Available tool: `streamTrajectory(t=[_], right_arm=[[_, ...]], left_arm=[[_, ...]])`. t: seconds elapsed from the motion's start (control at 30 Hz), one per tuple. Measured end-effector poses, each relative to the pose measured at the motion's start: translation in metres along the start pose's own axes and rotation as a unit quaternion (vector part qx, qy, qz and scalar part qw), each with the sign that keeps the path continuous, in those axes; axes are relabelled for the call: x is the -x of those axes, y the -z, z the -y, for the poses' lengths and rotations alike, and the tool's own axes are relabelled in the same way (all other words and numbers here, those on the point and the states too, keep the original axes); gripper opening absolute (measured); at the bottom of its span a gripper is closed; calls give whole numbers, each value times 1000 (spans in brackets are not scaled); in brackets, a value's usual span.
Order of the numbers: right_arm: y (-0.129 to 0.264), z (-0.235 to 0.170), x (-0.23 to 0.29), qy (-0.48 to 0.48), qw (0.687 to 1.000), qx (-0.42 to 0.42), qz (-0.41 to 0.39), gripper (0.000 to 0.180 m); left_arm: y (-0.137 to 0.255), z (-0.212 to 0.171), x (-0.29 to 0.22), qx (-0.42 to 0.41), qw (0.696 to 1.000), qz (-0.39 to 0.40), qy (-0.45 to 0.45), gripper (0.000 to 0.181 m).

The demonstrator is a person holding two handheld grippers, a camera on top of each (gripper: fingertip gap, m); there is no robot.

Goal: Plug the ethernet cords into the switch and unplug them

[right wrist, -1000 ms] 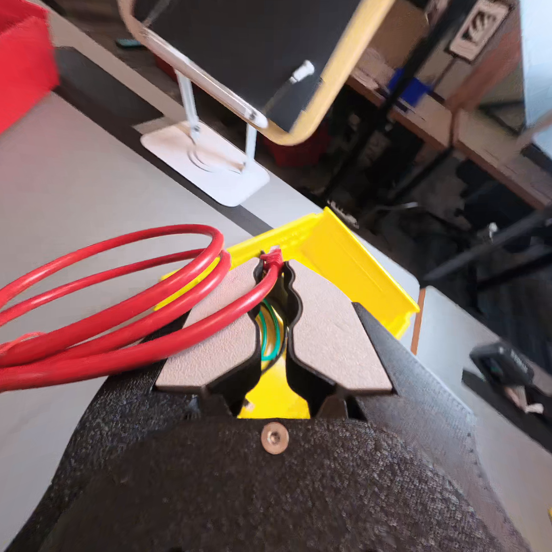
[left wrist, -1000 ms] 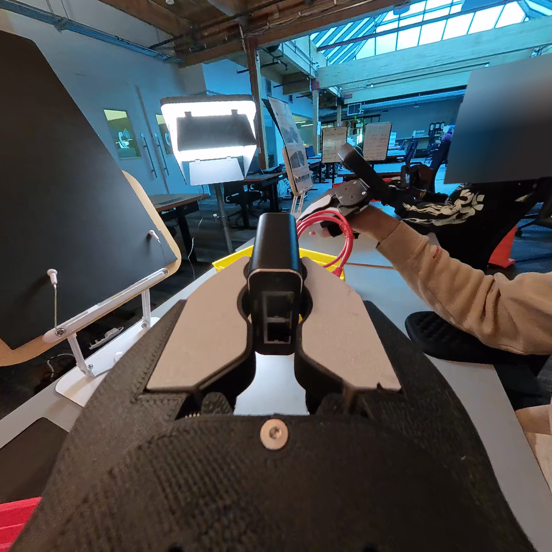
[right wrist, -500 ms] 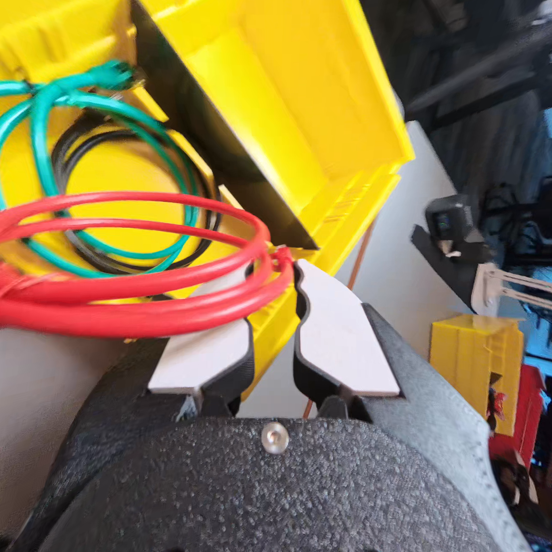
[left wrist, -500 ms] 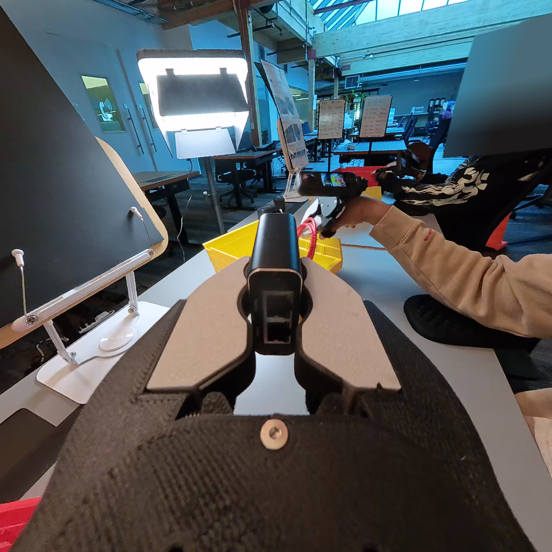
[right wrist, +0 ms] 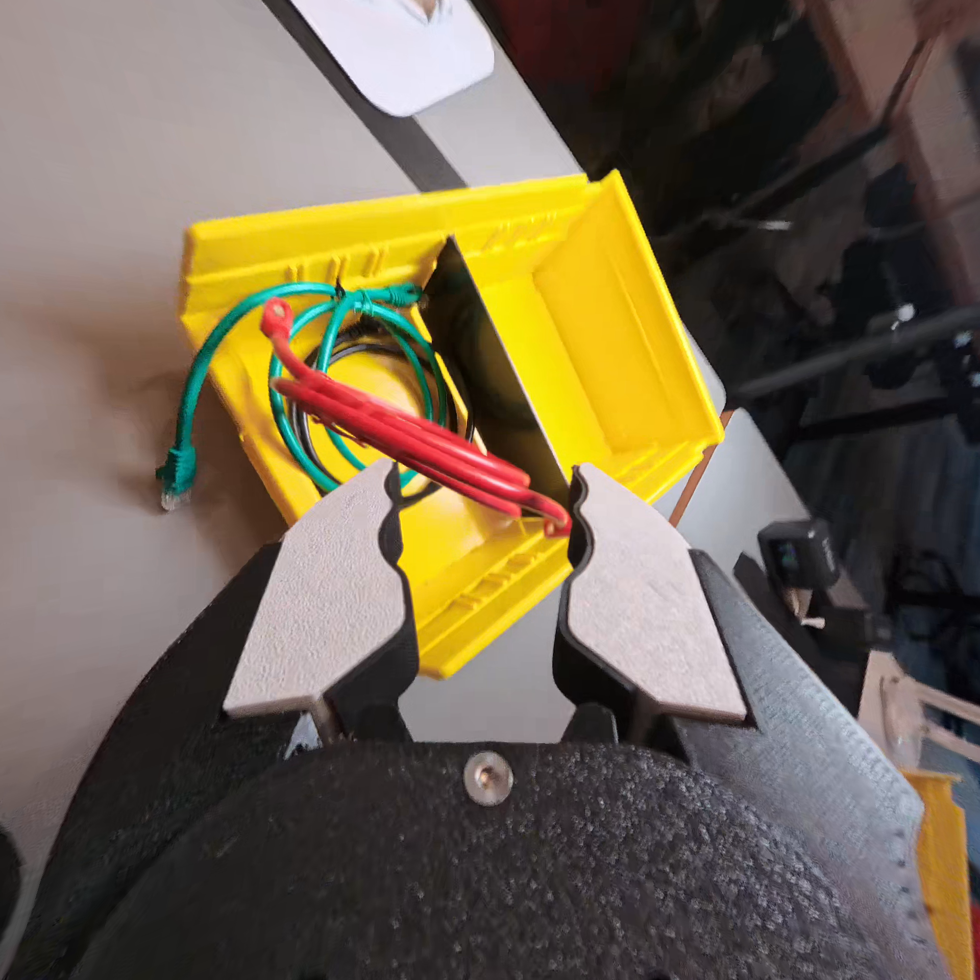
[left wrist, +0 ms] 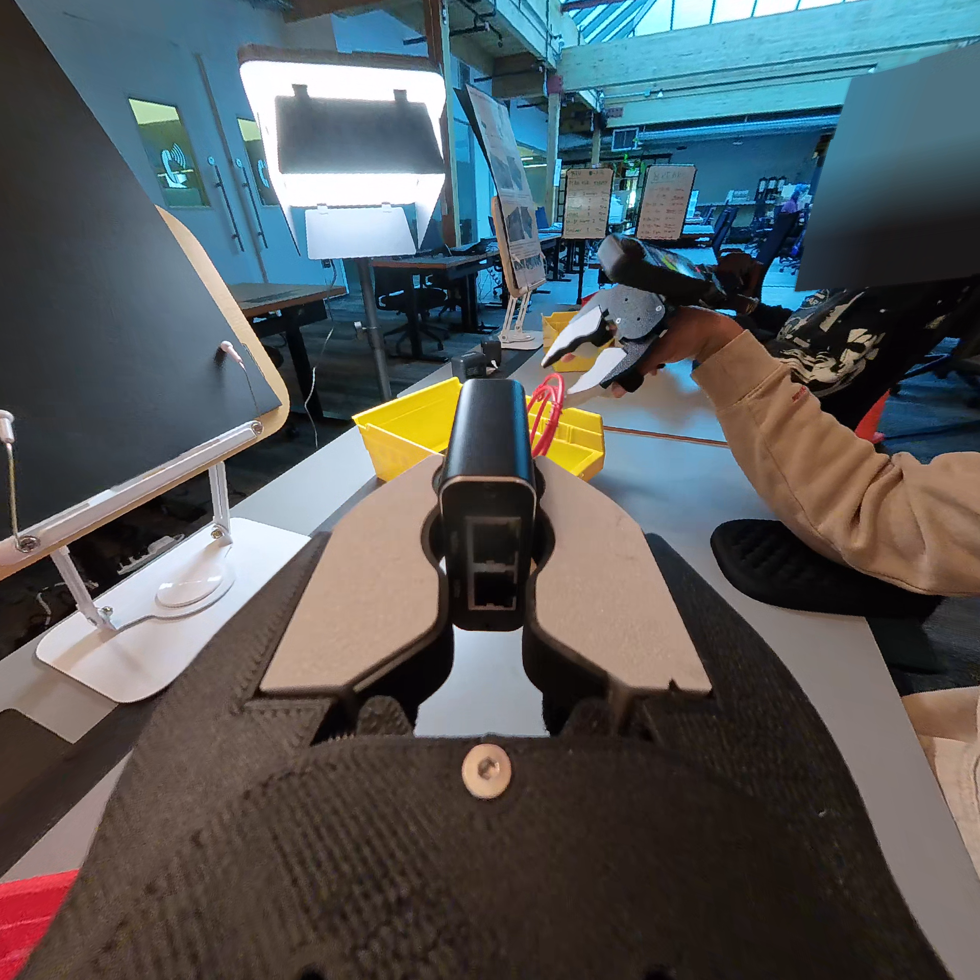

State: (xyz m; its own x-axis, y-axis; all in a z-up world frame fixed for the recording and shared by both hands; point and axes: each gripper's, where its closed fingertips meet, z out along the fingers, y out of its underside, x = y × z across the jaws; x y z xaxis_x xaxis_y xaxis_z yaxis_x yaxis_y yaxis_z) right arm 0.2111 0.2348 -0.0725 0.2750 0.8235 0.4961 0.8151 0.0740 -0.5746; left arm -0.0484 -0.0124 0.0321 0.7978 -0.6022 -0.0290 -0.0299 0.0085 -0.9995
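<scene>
A big grey table (left wrist: 684,493) held everything. On it stood a black board on a white stand (left wrist: 132,652), off to the left. Farther back sat a yellow bin (right wrist: 626,339) with a dark wall down its middle. One side of the bin held coiled cords.

The left gripper (left wrist: 488,535) was closed tight on the black switch (left wrist: 488,477). The switch pointed away, up off the table, and its two empty ports faced the camera.

The right gripper (right wrist: 482,498) was above the bin with its jaws wide apart, holding nothing. A hand (left wrist: 684,339) in a tan sleeve held it.

The red cord (right wrist: 403,419) lay in a loop over the bin's near edge, one end close to the right finger. The green cord (right wrist: 339,318) was coiled under it, with one plug hanging out on the table. A black cord (right wrist: 318,360) lay below both.
</scene>
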Motion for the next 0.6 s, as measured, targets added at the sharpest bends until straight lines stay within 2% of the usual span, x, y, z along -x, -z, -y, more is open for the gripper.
streamTrajectory(t=[0.03, 0.1, 0.13, 0.3, 0.4, 0.5, 0.6], right_arm=[[0, 8, -1, 10, 1000, -18, -9, 51], [1, 21, -7, 16, 998, -52, -32, 9], [0, 23, -11, 3, 997, -58, -43, 0], [-5, 14, -32, -107, 991, -47, -65, 0], [-3, 12, -44, -117, 987, -57, -98, 0], [8, 37, -43, -133, 978, -131, -88, 13], [31, 90, -15, -123, 956, -266, -7, 24]], left_arm=[[-1, -1, 0, 2, 1000, -1, 0, 26], [-1, -2, 0, 4, 1000, -1, -1, 26], [-1, -3, 0, 4, 1000, -1, -1, 26], [-2, -4, 1, 6, 1000, -1, 2, 26], [-2, -4, 2, 5, 1000, -1, 3, 26], [-4, -5, 2, 2, 1000, -1, 6, 26], [-7, -7, -1, -1, 1000, -10, 15, 27]])
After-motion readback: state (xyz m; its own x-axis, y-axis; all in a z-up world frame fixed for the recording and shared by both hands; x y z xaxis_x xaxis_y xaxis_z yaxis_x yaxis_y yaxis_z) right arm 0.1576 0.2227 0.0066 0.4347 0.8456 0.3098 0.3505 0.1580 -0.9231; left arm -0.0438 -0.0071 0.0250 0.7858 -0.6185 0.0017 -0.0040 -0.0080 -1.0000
